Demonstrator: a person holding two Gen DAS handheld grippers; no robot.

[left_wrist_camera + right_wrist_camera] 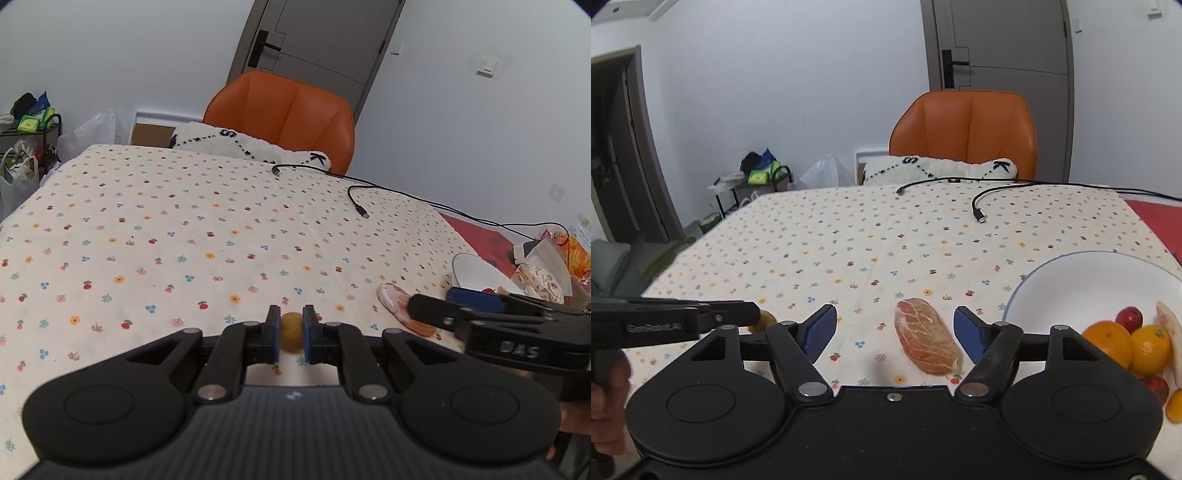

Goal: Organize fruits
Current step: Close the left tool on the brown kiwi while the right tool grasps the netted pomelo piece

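The left claw (291,334) is clamped on a small round tan-yellow fruit (291,335), its blue pads (273,334) pressed to either side of the fruit just above the table (184,229). The right claw (894,334) stands wide apart with nothing between its pads but the cloth and a wrapped piece of pink, marbled meat (926,339), which lies on the table inside the gap, nearer the right-hand pad.

Writing: "DAS" in raised letters on the side of the right claw as seen from the left wrist view, and "GenRobot.AI" on the side of the left claw as seen from the right wrist view. A fluffy white cushion (938,169) ahead of both claws carries black stitched letters, an "S" and a "K" among them.

Just right of the right claw sits a white bowl (1082,280) holding two oranges (1108,341), red fruits (1129,317) and a pale banana (1171,332).

The table wears a cream cloth dotted with small flowers and cherries; a red cloth (1156,218) shows at its far right. Black cables (979,206) lie ahead, before an orange chair (964,129), a grey door (997,40) and white walls. Ahead to the left stands a rack (753,184) with bags and packets.
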